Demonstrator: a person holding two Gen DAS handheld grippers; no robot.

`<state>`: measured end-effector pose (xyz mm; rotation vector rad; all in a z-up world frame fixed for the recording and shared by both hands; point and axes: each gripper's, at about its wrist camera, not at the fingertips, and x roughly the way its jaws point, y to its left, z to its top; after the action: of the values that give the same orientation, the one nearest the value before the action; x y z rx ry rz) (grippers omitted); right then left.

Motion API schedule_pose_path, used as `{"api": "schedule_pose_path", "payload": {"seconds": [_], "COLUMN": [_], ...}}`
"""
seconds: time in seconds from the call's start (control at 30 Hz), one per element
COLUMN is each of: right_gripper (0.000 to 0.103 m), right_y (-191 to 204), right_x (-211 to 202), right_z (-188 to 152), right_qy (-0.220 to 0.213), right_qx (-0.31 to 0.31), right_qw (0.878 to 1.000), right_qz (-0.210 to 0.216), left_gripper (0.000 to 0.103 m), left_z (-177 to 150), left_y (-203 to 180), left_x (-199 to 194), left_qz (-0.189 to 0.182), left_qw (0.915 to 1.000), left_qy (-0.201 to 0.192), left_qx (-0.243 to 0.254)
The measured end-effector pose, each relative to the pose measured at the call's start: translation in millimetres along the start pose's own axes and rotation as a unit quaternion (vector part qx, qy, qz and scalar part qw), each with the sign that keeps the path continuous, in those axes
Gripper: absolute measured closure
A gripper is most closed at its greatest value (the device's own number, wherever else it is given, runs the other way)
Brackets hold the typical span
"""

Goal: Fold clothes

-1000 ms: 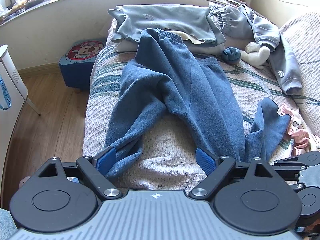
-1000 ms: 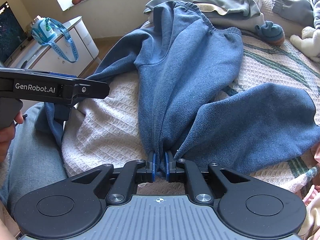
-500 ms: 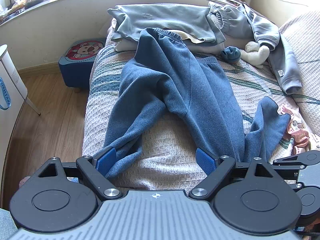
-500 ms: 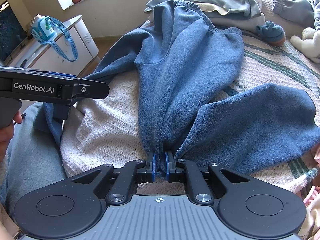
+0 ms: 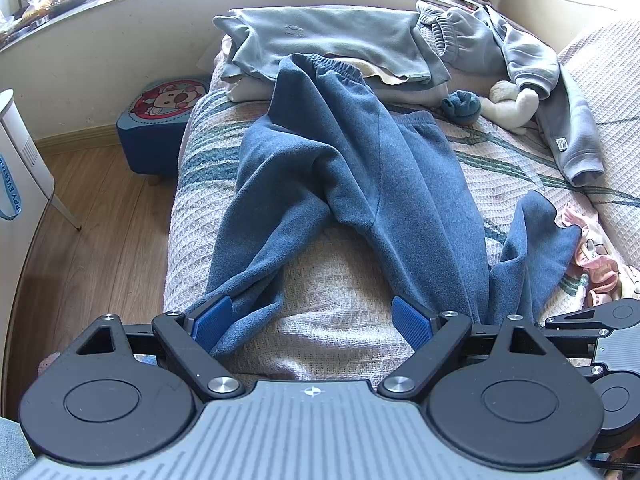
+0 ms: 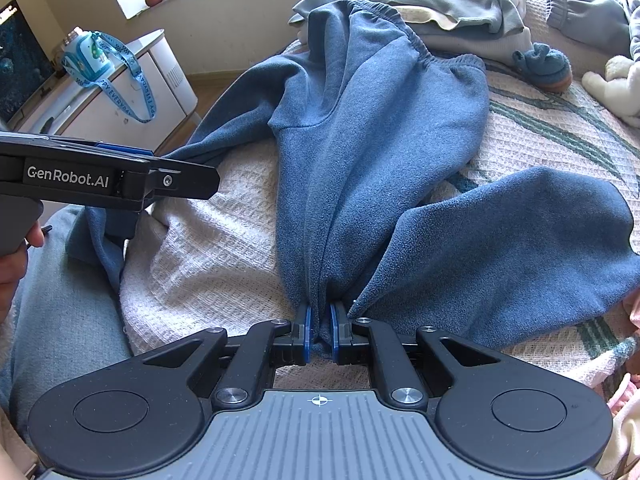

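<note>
Floorboards (image 5: 80,216) of pale wood run down the left side, with a white cabinet (image 5: 16,168) at the edge and a small blue stool (image 5: 160,128) with a cartoon top against the wall. Next comes the bed (image 5: 340,304), covered in a cream waffle blanket with green stripes. Blue sweatpants (image 5: 360,168) lie lengthwise on it, waistband at the far end resting on a stack of folded grey clothes (image 5: 332,36), the two legs spreading toward the near edge.

At the near left, the left gripper (image 5: 312,320) has its jaws spread wide; the cuff of the left trouser leg lies against the inner face of its left blue pad (image 5: 212,320), but nothing is pinched. In the right wrist view this gripper shows from the side, over that same cuff, which hangs off the bed edge.

Further right, the right gripper (image 6: 319,332) has its jaws nearly closed, clamping the gathered cuff of the right trouser leg, beside which a fold of the same cloth spreads off to the right.

Beyond, toward the far right, sit a small blue slipper (image 5: 460,106), a cream soft toy (image 5: 512,104) and a grey hoodie (image 5: 552,92).
</note>
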<state>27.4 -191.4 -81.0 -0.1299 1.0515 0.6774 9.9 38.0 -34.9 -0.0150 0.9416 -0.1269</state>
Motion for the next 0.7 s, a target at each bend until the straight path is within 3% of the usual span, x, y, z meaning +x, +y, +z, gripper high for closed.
{"api": "schedule_pose_path", "payload": {"seconds": [0.7], "right_gripper": [0.092], "right_y": [2.7], "right_x": [0.2], "right_z": [-0.7], "right_qy": [0.000], "right_qx": [-0.009], "right_qw": [1.000], "right_qz": [-0.003], "left_gripper": [0.016], "left_z": [-0.9], "left_y": [-0.9], "left_x": [0.8], "left_qz": [0.000], "left_qw": [1.0000], "left_qy": [0.002], "left_qx": [0.001]}}
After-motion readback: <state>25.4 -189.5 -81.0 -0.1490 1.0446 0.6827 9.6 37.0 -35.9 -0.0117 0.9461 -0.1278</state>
